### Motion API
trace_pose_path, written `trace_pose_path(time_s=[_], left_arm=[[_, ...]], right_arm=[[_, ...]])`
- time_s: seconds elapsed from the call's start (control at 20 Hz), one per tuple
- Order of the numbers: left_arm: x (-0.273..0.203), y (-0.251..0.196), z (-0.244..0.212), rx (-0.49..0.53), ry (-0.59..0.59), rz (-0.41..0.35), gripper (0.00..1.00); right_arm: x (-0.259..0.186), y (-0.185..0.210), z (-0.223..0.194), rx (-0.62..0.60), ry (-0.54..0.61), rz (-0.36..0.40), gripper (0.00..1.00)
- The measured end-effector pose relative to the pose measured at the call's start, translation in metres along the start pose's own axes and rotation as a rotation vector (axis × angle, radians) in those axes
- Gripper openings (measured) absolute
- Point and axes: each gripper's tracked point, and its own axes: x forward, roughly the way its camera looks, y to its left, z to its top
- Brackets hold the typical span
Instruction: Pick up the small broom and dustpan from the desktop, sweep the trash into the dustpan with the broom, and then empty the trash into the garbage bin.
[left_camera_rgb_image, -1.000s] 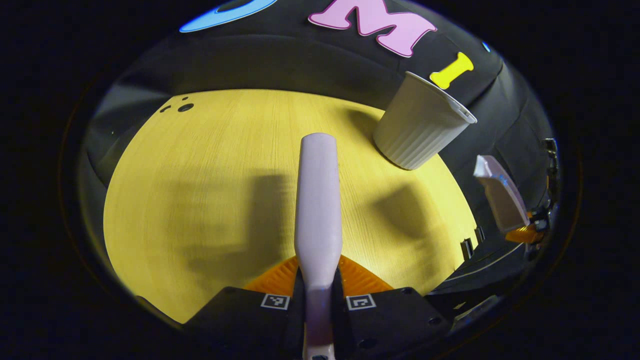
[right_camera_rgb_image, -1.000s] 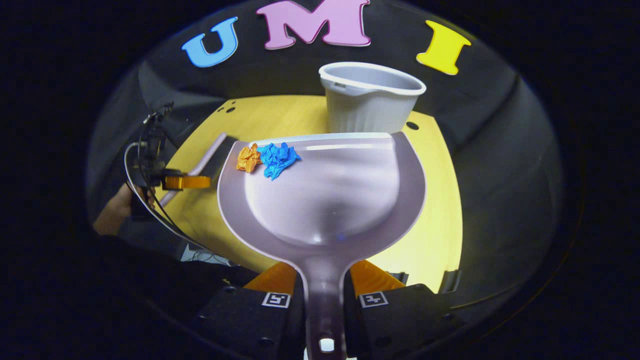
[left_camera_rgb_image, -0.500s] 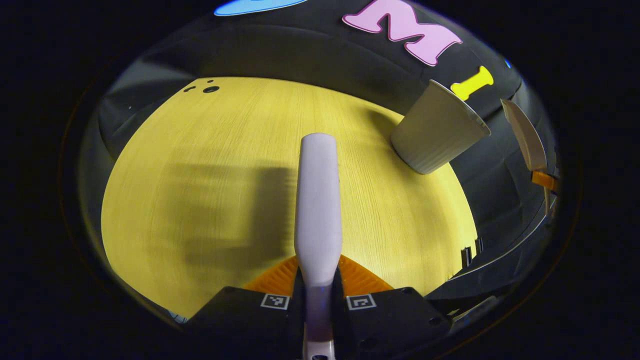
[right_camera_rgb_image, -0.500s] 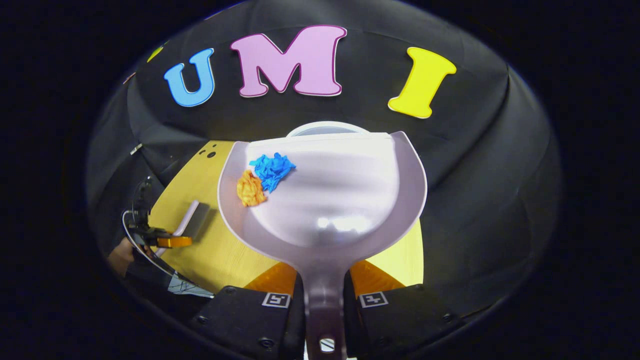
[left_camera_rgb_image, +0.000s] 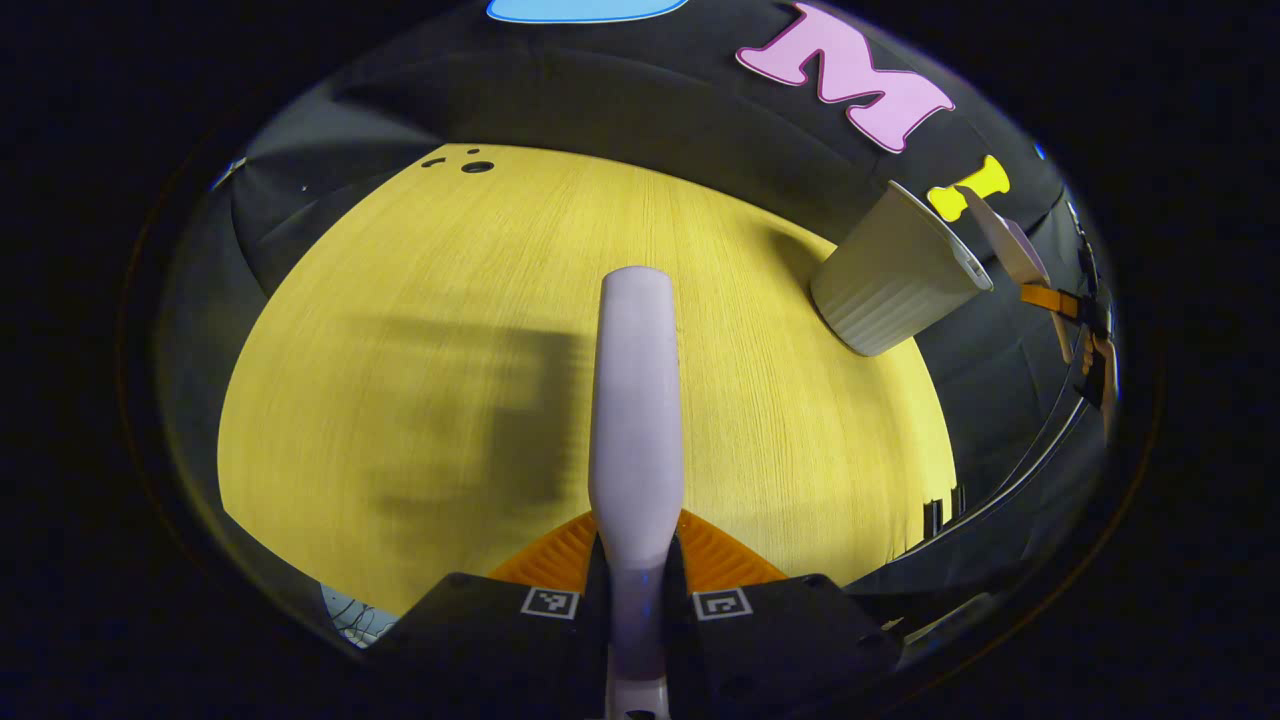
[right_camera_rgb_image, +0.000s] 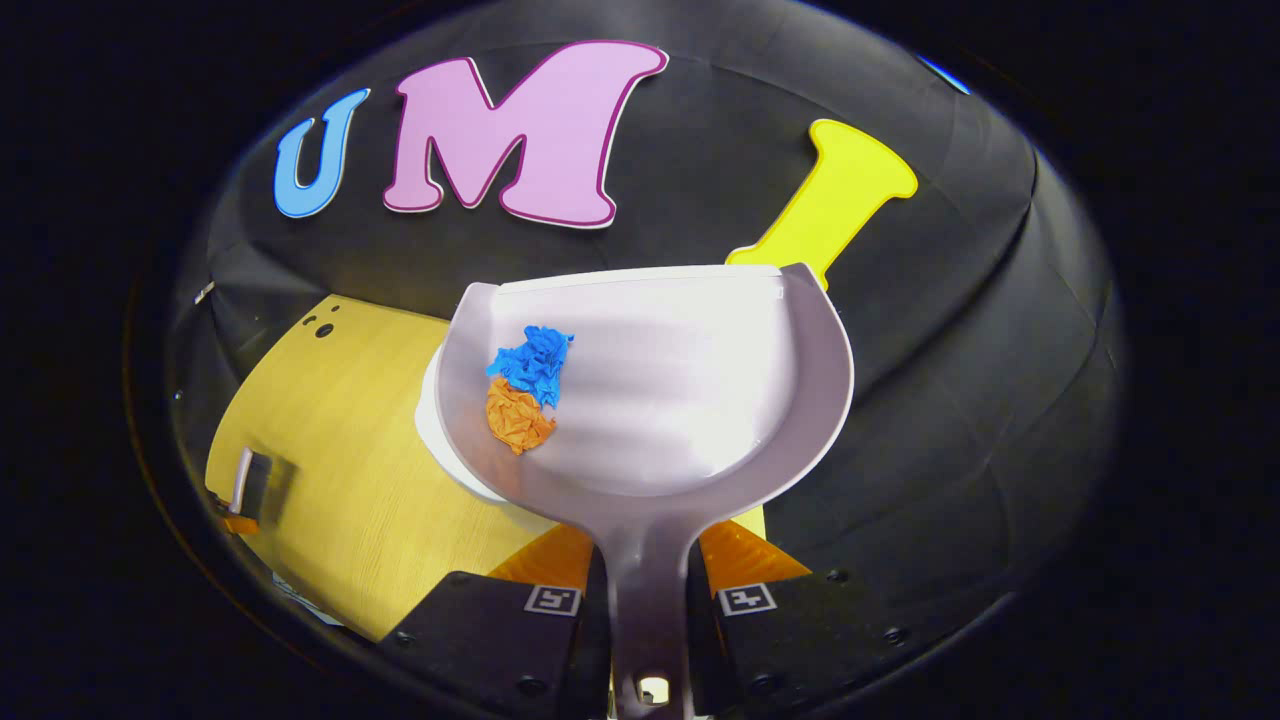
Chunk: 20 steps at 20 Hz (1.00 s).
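My left gripper is shut on the pale lilac broom handle, which points out over the yellow table. The ribbed white garbage bin stands at the table's far right. Above it the dustpan shows edge-on. In the right gripper view my right gripper is shut on the dustpan's handle. The pan is raised, and a blue paper wad and an orange wad lie in its left part. The bin's rim peeks out under the pan's left edge.
Small dark holes mark the table's far corner. The black booth wall rises close behind the bin and the table. In the right gripper view the broom shows small at the table's left edge.
The right gripper lifted the dustpan up over the bin, which slipped beneath the pan. Both wads slid back from the lip toward the handle. The left gripper with the broom drifted away from the bin.
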Motion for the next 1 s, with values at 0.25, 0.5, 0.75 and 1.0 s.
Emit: trace_pose_path(time_s=[0.25, 0.5, 0.75, 1.0], left_arm=[[-0.010, -0.001, -0.004, -0.004, 0.035, -0.024, 0.27], [-0.021, 0.007, 0.001, 0.020, 0.046, -0.025, 0.24], [-0.024, 0.017, 0.007, -0.069, 0.020, -0.037, 0.27], [-0.021, 0.035, 0.010, -0.090, 0.004, -0.020, 0.28]], right_arm=[[0.043, -0.037, 0.003, -0.118, -0.002, -0.161, 0.35], [0.057, -0.050, 0.004, -0.267, -0.016, -0.286, 0.35], [0.063, -0.042, 0.011, -0.513, -0.010, -0.394, 0.35], [0.059, -0.046, 0.023, -0.767, -0.012, -0.523, 0.35]])
